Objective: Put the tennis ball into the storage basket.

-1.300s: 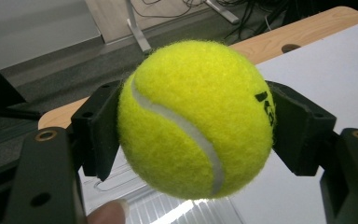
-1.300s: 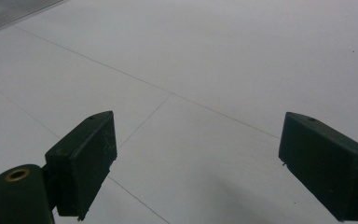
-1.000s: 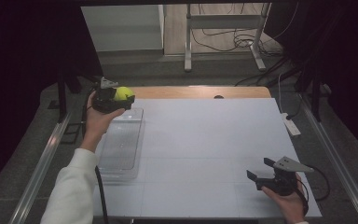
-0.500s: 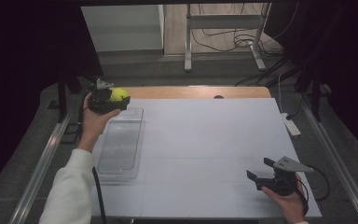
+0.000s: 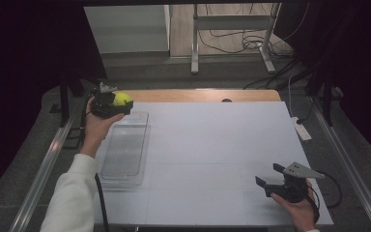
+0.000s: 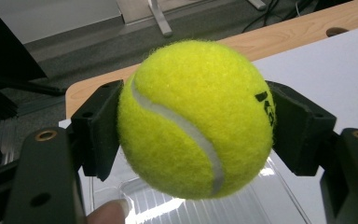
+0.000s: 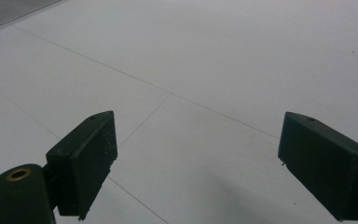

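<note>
One clear plastic tray (image 5: 125,150) is seen lying on the left part of the white desk (image 5: 212,145), its long side running away from the person. Nothing is seen lying in the tray in the high view; its ribbed floor is bare there, and part of that floor (image 6: 205,205) is made out beneath the ball in the left gripper view.

One tennis ball (image 5: 121,99) is counted, yellow-green with a white seam and a small black mark on its side. It is held off the desk by the left gripper (image 5: 110,103), just over the far end of the tray. In the left gripper view the ball (image 6: 196,119) is shown clamped between the two black jaws, one pad pressed against each side of it, and a fingertip (image 6: 109,212) is seen at the bottom edge.

Two grippers are counted, one in each hand. The right gripper (image 5: 270,180) is held low near the desk's near right corner, well apart from the tray and the ball. Its jaws are seen standing wide apart, with nothing between them but the bare white desk surface (image 7: 205,70).
</note>
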The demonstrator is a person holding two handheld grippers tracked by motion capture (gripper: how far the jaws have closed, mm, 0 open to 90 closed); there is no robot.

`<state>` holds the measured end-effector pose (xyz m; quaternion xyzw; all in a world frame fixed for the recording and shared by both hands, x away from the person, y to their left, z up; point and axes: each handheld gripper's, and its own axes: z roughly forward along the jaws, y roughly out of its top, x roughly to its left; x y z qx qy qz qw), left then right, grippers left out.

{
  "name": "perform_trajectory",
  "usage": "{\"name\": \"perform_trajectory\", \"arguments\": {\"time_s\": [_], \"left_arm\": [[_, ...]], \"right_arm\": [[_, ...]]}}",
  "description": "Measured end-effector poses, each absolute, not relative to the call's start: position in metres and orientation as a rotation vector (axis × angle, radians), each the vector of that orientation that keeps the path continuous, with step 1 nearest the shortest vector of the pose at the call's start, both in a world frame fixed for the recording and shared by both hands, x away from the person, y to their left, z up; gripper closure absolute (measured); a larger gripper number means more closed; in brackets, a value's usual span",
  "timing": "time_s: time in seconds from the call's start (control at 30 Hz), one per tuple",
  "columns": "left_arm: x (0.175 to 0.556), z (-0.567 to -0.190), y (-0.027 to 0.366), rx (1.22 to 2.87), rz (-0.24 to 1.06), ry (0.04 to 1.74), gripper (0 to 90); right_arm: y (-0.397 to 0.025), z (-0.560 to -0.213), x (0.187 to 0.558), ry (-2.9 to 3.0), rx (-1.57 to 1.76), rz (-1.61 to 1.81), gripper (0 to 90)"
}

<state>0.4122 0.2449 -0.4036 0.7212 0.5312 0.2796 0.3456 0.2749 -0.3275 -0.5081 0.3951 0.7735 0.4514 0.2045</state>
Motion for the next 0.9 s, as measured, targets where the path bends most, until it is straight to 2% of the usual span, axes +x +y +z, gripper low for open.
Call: {"name": "perform_trajectory", "arguments": {"time_s": [0.9], "left_arm": [[0.419,-0.439,0.258,1.912,0.676,1.485,27.0]], "right_arm": [[-0.328,-0.509,0.275,2.157,1.103,1.256,12.1]]}}
